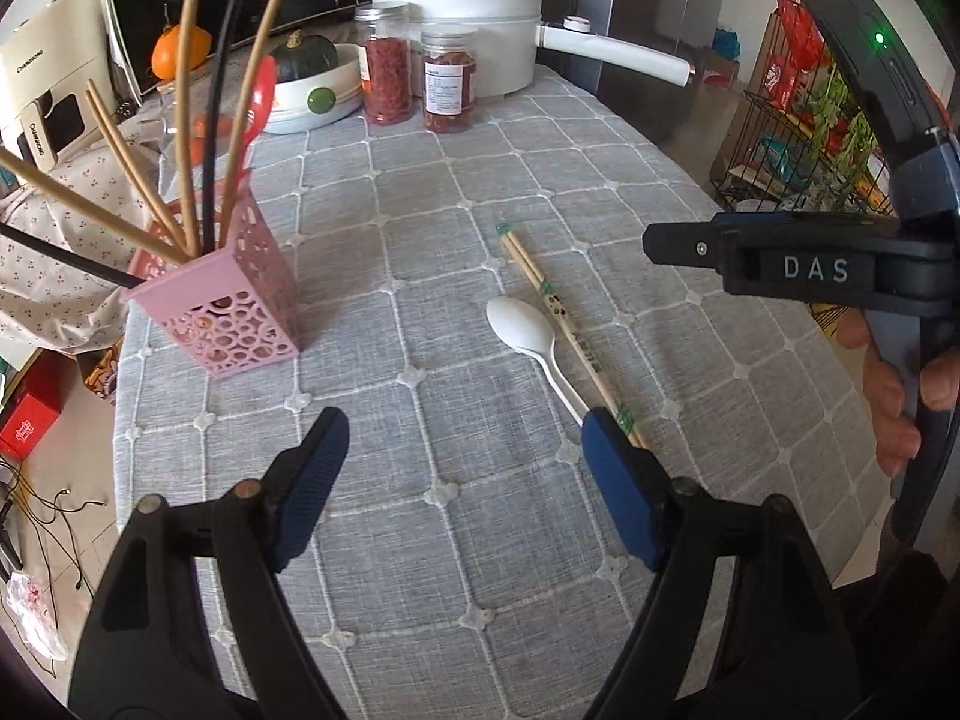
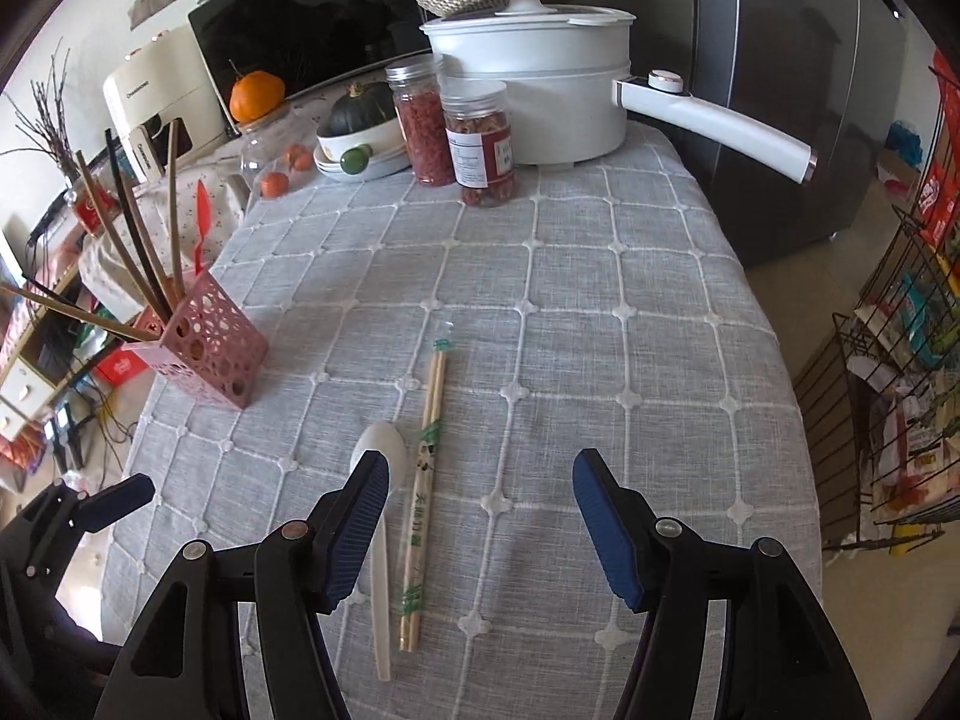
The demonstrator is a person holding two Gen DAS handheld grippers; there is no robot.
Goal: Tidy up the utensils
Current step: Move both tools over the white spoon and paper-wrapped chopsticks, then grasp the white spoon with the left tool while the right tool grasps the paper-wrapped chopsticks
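Left gripper (image 1: 465, 474): fingers apart, nothing between them, only bare cloth under the gap. Its right finger (image 1: 618, 480) overlaps the near ends of the white spoon (image 1: 528, 336) and chopstick pair (image 1: 561, 318) in the left wrist view; contact cannot be told. Gripper pitched steeply down at the bench (image 1: 480, 540).

Right gripper (image 2: 474, 510): fingers apart, gap empty. Its left finger (image 2: 354, 516) sits over the spoon (image 2: 381, 540) at the bowl/neck; touching or just above cannot be told. Chopsticks (image 2: 427, 480) lie inside the gap, close to the left finger, clear of the pads. Also pitched down. In the left wrist view the right gripper body (image 1: 798, 267) shows at 3 o'clock, a hand (image 1: 894, 396) wrapped on its grip.

Task items: spoon and chopsticks lie side by side, parallel, near mid-bench, spoon to the left, bowl end toward 12 o'clock in the right wrist view. Chopsticks in a printed paper sleeve w/ green bands.

Pink perforated holder (image 1: 231, 312): at 10 o'clock from the left fingers, near the bench's left edge, upright. Holds several long sticks, tan and black, plus a red spoon (image 1: 261, 99), all leaning outward.

Far end, 12 o'clock: white pot w/ long handle (image 1: 462, 30), two clear jars (image 1: 414, 78) w/ red contents, dish w/ a dark squash (image 1: 312, 90). Grey checked cloth covers the bench.
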